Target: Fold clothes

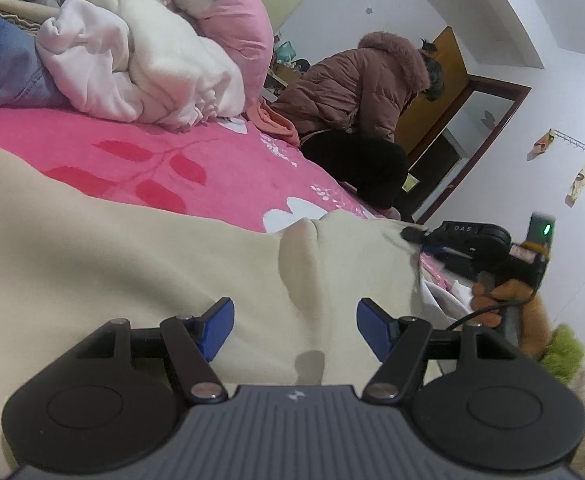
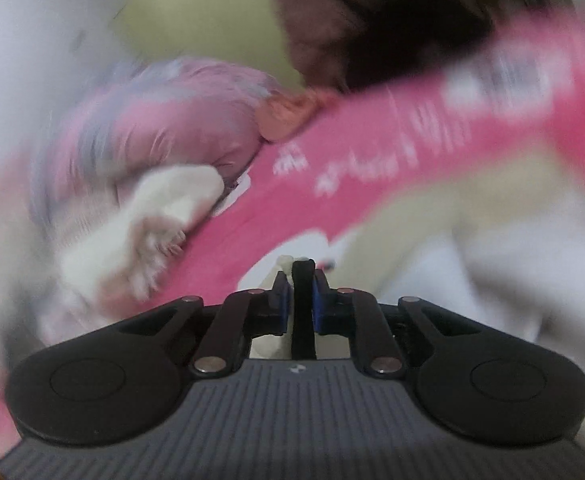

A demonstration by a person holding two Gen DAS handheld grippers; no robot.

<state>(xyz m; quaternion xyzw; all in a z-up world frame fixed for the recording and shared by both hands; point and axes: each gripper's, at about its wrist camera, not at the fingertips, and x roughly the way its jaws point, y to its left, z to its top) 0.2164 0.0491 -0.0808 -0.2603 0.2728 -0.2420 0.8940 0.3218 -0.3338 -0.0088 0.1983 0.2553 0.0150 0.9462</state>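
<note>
On plush pink floral bedspread [image 1: 196, 148], soft cream garment [image 1: 132, 264], loosely rumpled.

I am holding my left gripper [image 1: 295, 328] low and pointing forward, its blue pads [image 1: 216, 328] standing well apart with nothing pressed between them. My right gripper [image 1: 414, 237] is reaching in from the right side of the left wrist view, its black body angled toward the left, and my right hand [image 1: 492, 300] is wrapping around its handle with the fingers curled. In its own wrist view my right gripper [image 2: 301, 290] is showing its blue pads [image 2: 282, 296] drawn nearly together, pinching a narrow dark strip upright between them. That view is badly smeared, so I am not making out more of the wrist.
</note>
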